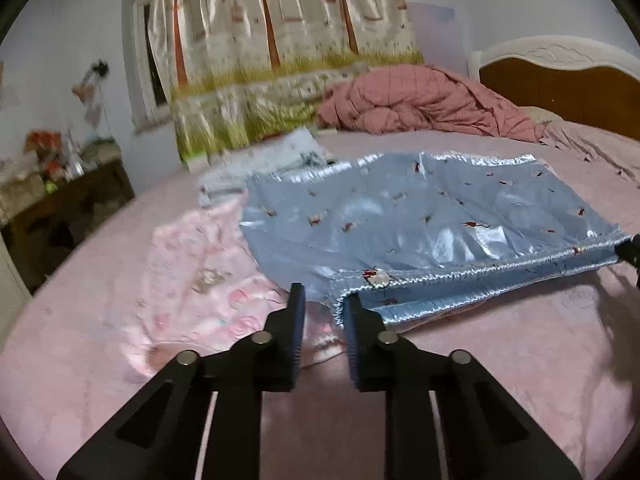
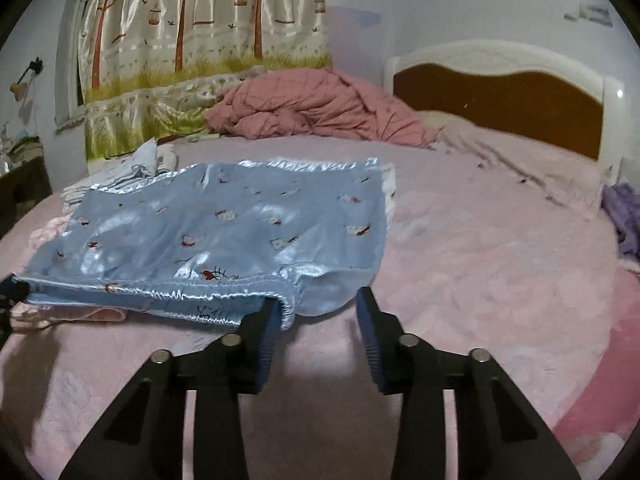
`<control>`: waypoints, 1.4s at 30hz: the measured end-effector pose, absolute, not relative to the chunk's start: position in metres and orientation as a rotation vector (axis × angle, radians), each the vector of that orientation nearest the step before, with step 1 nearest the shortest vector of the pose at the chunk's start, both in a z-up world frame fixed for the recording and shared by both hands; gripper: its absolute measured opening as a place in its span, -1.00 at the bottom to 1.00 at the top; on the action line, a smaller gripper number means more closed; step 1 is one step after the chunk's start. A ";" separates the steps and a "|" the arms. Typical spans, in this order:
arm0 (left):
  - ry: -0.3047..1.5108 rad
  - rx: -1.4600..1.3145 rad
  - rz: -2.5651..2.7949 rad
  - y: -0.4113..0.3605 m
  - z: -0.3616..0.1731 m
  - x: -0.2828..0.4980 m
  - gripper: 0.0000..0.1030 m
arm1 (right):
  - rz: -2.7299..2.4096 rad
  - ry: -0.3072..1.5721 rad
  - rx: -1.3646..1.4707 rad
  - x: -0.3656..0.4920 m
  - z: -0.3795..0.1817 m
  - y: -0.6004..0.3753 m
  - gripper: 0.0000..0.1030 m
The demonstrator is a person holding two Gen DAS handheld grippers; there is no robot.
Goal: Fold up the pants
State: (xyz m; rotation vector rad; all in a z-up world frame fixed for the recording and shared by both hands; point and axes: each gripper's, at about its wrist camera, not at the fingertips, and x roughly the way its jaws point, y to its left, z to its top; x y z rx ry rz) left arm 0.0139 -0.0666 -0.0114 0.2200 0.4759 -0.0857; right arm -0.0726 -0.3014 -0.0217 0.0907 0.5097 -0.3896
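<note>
Pants [image 2: 224, 236] flat on bed [image 2: 480, 280], waistband edge nearest both grippers. Left gripper [image 1: 324, 304] at waistband's left corner, corner touching its right finger. Right gripper [image 2: 318, 308] at opposite corner, fabric against its left finger. Second garment [image 1: 200, 280] at 9 o'clock of pants, partly under them. Folded clothes [image 1: 280, 160] behind, at 11 o'clock. Quilt heap [image 2: 312, 108] at 12 o'clock, curtain [image 2: 200, 60] behind it. Headboard [image 2: 500, 80] at 2 o'clock. Side table [image 1: 60, 200] off bed at 9 o'clock.
</note>
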 end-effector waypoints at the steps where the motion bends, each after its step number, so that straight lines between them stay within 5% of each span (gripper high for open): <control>1: 0.469 0.229 -0.072 -0.067 -0.010 0.009 -0.65 | -0.391 0.511 0.097 -0.077 -0.019 -0.299 -0.31; 9: 0.579 0.195 -0.072 -0.055 -0.025 -0.008 -0.63 | -0.343 0.592 0.203 -0.103 -0.045 -0.303 -0.31; 11: 0.617 0.194 -0.085 -0.054 -0.036 -0.007 -0.53 | -0.328 0.625 0.191 -0.097 -0.053 -0.302 -0.30; 14: 0.632 0.199 -0.099 -0.049 -0.038 -0.014 -0.18 | -0.313 0.656 0.170 -0.098 -0.048 -0.303 0.09; 22: 0.636 0.178 -0.153 -0.020 -0.008 -0.041 -0.04 | -0.192 0.660 0.233 -0.135 -0.030 -0.317 0.14; 33: 0.278 0.108 -0.040 0.007 0.130 0.027 0.08 | -0.095 0.352 0.139 -0.066 0.118 -0.308 0.14; 42: 0.226 0.030 -0.063 0.000 0.217 0.126 0.11 | -0.013 0.226 0.113 0.041 0.229 -0.271 0.14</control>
